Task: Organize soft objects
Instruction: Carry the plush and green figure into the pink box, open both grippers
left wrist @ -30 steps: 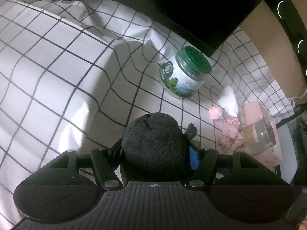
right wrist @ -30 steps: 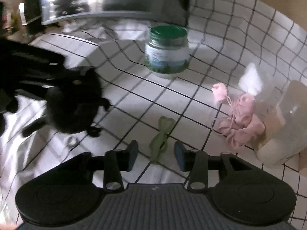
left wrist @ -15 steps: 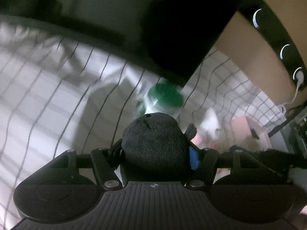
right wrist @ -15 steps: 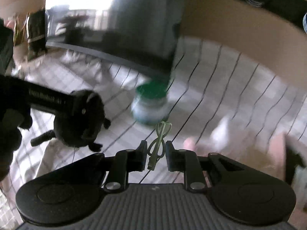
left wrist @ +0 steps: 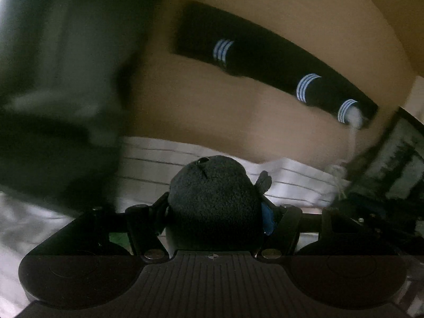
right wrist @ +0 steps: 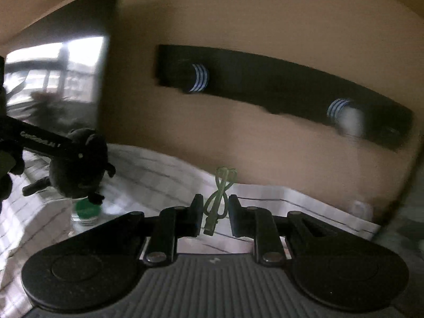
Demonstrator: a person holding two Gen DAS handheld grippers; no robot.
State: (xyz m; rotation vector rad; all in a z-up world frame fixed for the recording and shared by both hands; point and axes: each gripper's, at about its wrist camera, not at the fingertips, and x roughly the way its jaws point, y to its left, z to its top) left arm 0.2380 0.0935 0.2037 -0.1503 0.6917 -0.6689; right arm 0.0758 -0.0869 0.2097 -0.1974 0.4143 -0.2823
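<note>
The left gripper (left wrist: 214, 212) is clamping a black plush toy (left wrist: 212, 198) between its fingers, holding it in the air above the checked cloth (left wrist: 286, 182). The right gripper (right wrist: 214, 213) is pinching a green loop tie (right wrist: 218, 198), its jaws having just been closing on it, also clear of the cloth. Below the toy in the right view, a green-lidded jar (right wrist: 86, 210) is standing on the cloth. Beyond the cloth's far edge a tan wall is rising, carrying a black hook rack (right wrist: 278, 90).

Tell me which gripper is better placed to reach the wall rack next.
Neither clearly. The left gripper grips the black plush toy, the right gripper the green loop; both face the rack.
</note>
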